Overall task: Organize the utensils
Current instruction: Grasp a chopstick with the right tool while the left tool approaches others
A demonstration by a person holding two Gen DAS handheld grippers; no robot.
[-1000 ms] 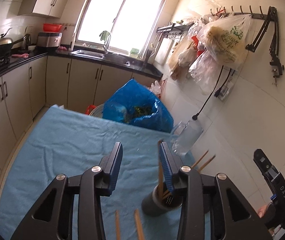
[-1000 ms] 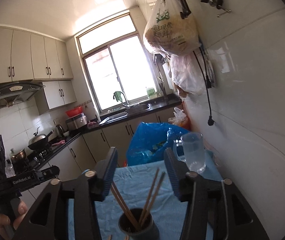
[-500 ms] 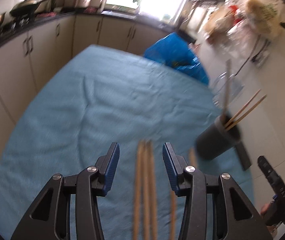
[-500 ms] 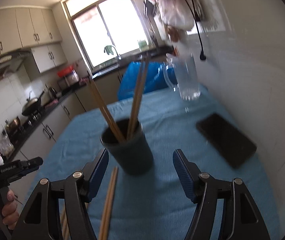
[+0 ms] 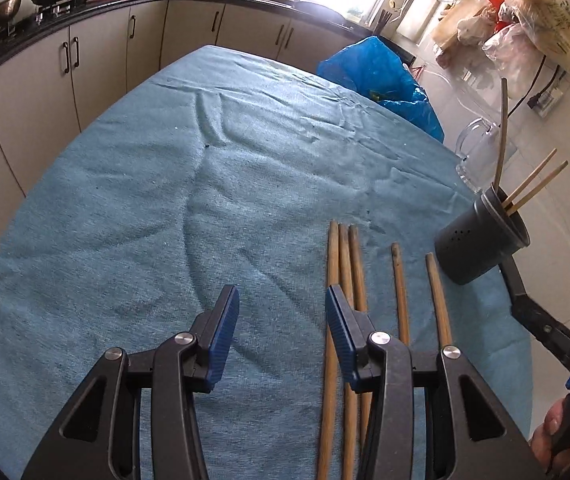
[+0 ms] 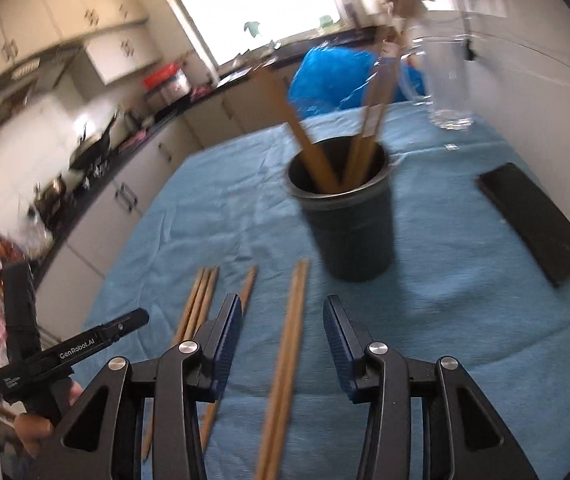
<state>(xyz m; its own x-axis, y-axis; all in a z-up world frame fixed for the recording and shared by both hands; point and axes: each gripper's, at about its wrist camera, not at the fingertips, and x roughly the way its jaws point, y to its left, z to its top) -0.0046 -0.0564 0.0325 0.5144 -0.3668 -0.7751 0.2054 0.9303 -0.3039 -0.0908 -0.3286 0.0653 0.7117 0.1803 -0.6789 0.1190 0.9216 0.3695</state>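
Blue cloth (image 5: 133,200) lies bare beneath released left claw (image 5: 281,332); right claw (image 6: 283,332) closing astride chopstick (image 6: 287,344)

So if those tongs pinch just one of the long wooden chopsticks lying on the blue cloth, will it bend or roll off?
Probably stiff: the wooden chopstick between the closing right tongs lies dead straight. It looks thin, so likely light. Round-looking, it might roll, though the wrinkled blue cloth should slow it.
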